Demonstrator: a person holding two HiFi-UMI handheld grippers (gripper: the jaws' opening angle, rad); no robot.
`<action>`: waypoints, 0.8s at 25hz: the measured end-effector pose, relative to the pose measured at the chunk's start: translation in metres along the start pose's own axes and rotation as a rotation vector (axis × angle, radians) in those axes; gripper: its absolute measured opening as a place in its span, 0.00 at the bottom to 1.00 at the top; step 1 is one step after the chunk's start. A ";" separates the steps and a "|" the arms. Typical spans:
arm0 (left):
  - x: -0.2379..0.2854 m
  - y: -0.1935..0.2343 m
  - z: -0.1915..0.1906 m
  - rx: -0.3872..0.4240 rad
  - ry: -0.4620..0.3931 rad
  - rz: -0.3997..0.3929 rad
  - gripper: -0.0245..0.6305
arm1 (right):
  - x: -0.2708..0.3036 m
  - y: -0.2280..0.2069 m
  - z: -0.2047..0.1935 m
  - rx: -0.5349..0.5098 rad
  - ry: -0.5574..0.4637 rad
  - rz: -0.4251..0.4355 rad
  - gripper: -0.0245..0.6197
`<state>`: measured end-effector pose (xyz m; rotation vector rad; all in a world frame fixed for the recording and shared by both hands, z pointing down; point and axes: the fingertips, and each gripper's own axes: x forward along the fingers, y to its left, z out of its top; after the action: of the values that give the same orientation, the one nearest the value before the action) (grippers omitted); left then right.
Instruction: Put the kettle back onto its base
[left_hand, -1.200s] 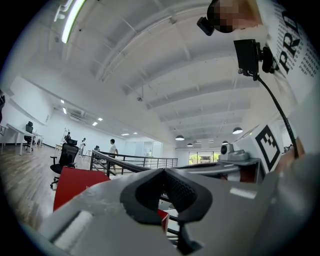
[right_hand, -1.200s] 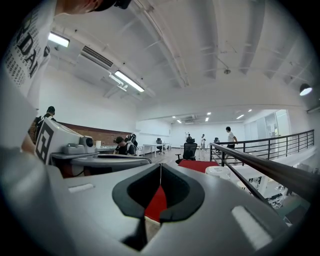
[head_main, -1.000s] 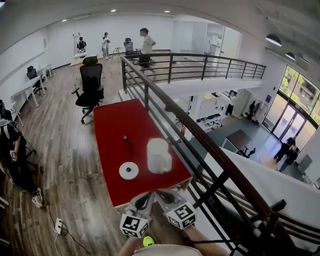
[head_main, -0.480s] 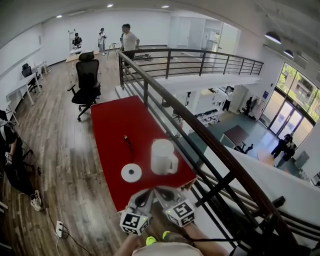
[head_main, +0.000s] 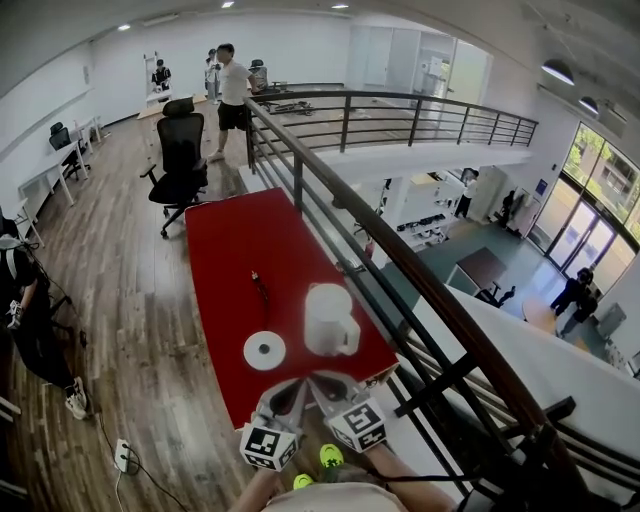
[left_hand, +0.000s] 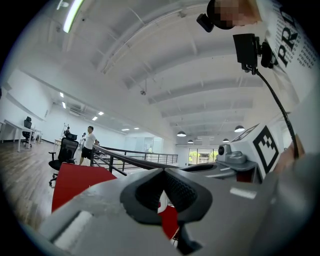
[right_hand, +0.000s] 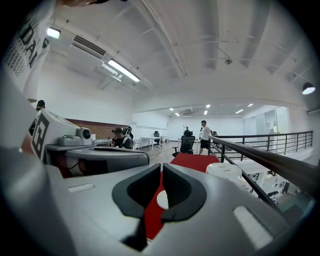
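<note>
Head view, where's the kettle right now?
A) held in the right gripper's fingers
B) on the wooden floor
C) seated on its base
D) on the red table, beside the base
D: the kettle stands upright on the red table, to the right of the base and apart from it, on the railing side.
</note>
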<state>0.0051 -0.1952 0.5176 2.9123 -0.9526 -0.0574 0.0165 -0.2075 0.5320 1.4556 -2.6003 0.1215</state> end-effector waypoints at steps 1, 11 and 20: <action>0.004 0.000 0.001 0.002 0.003 0.001 0.03 | 0.001 -0.005 0.000 0.000 0.002 0.001 0.05; 0.055 -0.001 -0.007 -0.008 0.046 0.018 0.03 | 0.007 -0.059 -0.009 0.014 0.049 -0.017 0.14; 0.104 -0.005 -0.028 -0.020 0.073 0.017 0.03 | 0.010 -0.108 -0.038 -0.030 0.132 -0.073 0.28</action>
<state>0.0935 -0.2513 0.5435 2.8664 -0.9590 0.0398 0.1070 -0.2671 0.5702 1.4780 -2.4316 0.1627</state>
